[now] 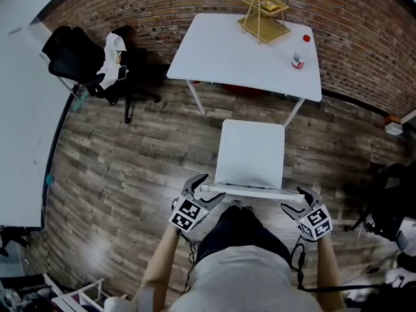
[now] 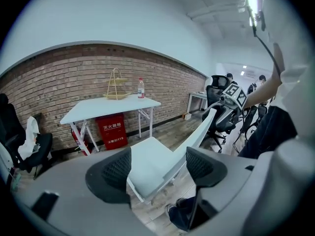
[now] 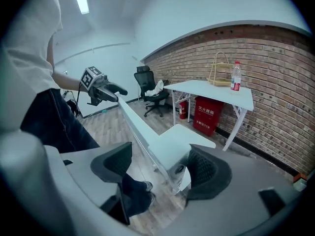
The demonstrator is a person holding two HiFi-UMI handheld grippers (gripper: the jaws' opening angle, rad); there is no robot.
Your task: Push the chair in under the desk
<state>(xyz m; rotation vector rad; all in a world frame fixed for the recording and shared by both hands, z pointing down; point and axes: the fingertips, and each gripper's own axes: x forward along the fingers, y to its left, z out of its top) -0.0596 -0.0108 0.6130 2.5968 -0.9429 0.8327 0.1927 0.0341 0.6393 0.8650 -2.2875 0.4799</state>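
Note:
A white chair [image 1: 252, 153] stands on the wood floor just in front of the white desk [image 1: 221, 57], its seat facing the desk. The top rail of its backrest [image 1: 250, 190] runs between my two grippers. My left gripper [image 1: 207, 190] is at the rail's left end, jaws apart, the rail's corner in the gap. My right gripper [image 1: 298, 200] is at the right end, also open. In the left gripper view the chair [image 2: 150, 154] shows between the spread pads [image 2: 114, 173], untouched. In the right gripper view the chair [image 3: 172, 144] likewise lies between the open pads [image 3: 204, 171].
A wire basket [image 1: 263, 12] and a bottle [image 1: 299, 54] stand on the desk; a red box [image 2: 113, 129] sits under it against the brick wall. A black office chair with a white cloth [image 1: 84, 60] is at far left, another dark chair [image 1: 390, 200] at right.

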